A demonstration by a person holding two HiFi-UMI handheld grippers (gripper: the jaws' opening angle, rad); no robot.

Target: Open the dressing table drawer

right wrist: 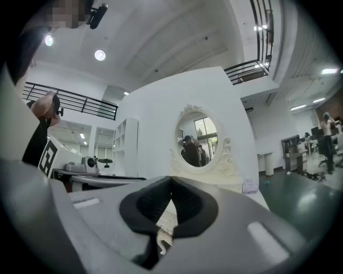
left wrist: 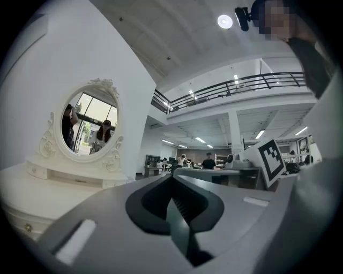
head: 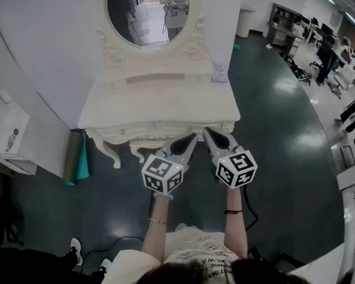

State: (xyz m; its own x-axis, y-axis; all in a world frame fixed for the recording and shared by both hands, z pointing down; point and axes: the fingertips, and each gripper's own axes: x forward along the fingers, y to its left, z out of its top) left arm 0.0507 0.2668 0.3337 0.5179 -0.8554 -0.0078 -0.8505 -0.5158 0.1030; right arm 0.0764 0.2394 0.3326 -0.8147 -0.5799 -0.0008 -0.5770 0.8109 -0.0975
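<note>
Drawer (head: 154,129) is noted shut under the front edge of the dressing table (head: 157,100). The 2 claws, left gripper (head: 190,139) and right gripper (head: 207,133), are held closed, empty, just before it. Grasping and pulling remain outstanding.

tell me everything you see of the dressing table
Cream-white, seemingly painted wood, the dressing table has curved legs and an oval mirror in an ornate frame at the back. It stands against a white wall on a dark floor, drawer apparently shut. A small pale item sits on its right rear corner.
</note>
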